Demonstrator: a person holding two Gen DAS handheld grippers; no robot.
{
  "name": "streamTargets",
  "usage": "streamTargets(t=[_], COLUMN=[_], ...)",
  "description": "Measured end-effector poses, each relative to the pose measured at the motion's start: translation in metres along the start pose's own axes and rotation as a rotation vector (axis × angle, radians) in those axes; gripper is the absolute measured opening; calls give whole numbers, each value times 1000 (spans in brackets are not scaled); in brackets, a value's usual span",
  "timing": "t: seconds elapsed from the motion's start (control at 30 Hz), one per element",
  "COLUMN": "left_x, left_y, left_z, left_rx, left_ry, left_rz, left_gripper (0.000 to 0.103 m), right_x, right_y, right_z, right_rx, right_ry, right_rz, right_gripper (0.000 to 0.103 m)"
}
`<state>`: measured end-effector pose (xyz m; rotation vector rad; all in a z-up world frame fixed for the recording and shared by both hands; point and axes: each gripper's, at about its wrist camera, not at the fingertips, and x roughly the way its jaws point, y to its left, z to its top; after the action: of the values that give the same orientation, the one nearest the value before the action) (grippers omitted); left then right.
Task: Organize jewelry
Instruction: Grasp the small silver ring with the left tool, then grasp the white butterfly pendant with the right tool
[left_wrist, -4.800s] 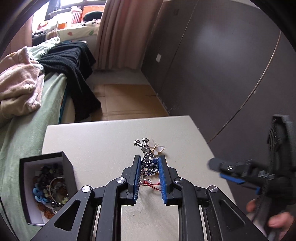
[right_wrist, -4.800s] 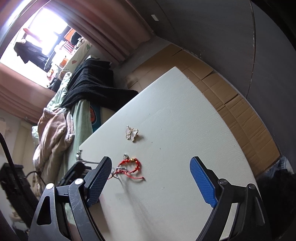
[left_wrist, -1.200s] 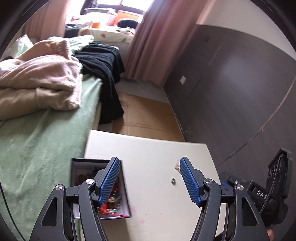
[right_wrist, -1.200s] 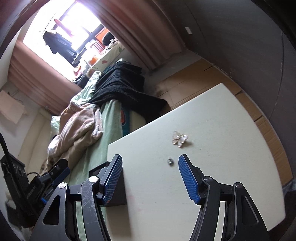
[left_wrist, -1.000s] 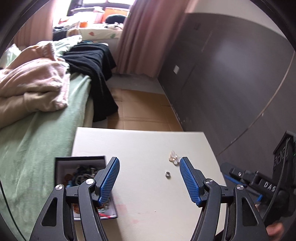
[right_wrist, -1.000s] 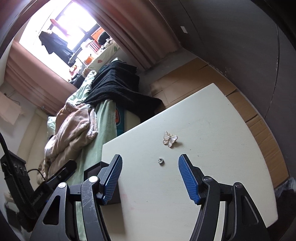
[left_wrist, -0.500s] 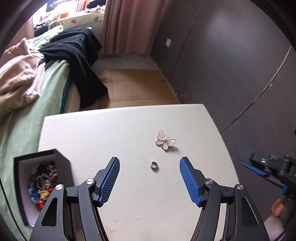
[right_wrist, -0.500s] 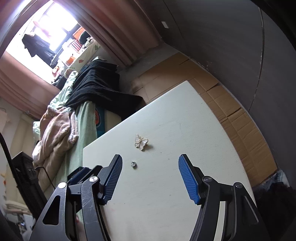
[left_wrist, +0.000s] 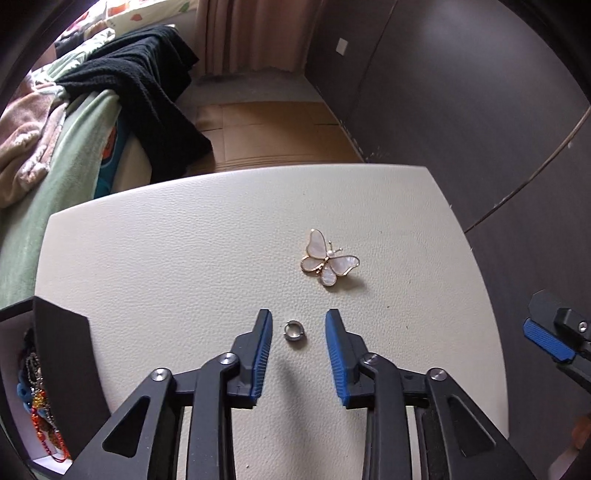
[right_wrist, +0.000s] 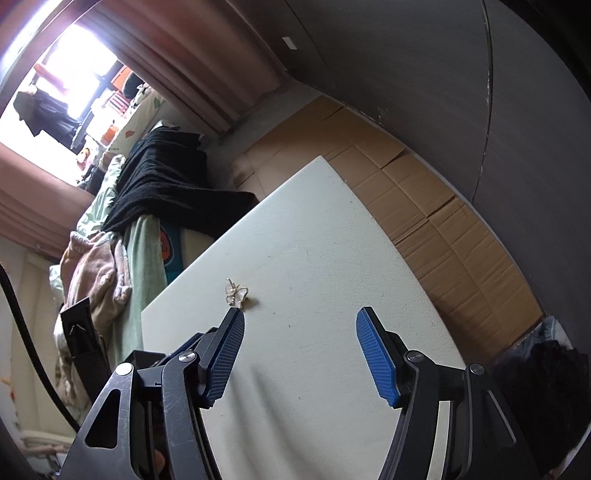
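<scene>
Bench (left_wrist: 184, 258): cream, leather-grained top with rounded corners; mostly bare surface around the jewelry.
Ring (left_wrist: 294, 330): small silver hoop lying flat on the bench, between the left claw's two blue pads, touching neither.
Left claw (left_wrist: 297, 334): jaws closing around the ring, a gap on each side; pads not yet pressing.
Butterfly brooch (left_wrist: 328, 257): pearly wings with gold rim, flat on the bench, near the ring on its far right, apart from it.
Jewelry box (left_wrist: 62, 369): black, open-topped, at the bench's near left edge; beads and chains in blue, orange and red show inside.
Right claw (right_wrist: 299, 354): jaws standing apart, nothing between them; hangs over bare bench, well clear of the ring.
Edges: far edge of the bench drops to a cardboard-covered floor (right_wrist: 406, 192); left edge meets a bed (left_wrist: 55, 155) with green cover and black garment; dark wall panels on the right.
Left-wrist view only: the ring, the box contents, a tip of the right claw at far right.
Right-wrist view only: bright window, curtains, the bench's right edge; brooch (right_wrist: 236, 291) seen edge-on just beyond its left pad; ring hidden.
</scene>
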<state>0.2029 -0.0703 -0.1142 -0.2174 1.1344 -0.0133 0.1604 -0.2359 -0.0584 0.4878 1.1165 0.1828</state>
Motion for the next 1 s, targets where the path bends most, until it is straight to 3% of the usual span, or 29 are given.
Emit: streamTargets(t=[0.33, 0.4, 0.83, 1.0], left_x=[11, 11, -19, -32], left_y=[-5, -6, 28, 40], left_z=[-5, -6, 2, 5], left_rx=[34, 44, -39, -64], left_ry=[-3, -4, -61, -90], left_rz=[77, 90, 25, 12], left_gripper=[19, 12, 12, 12], right_x=[2, 3, 32, 44], right_y=[-5, -5, 20, 40], right_z=[1, 1, -3, -7], right_rx=[20, 18, -52, -118], right_ry=[9, 12, 44, 34], right_rz=[-13, -15, 6, 26], right_gripper=[64, 64, 64, 57])
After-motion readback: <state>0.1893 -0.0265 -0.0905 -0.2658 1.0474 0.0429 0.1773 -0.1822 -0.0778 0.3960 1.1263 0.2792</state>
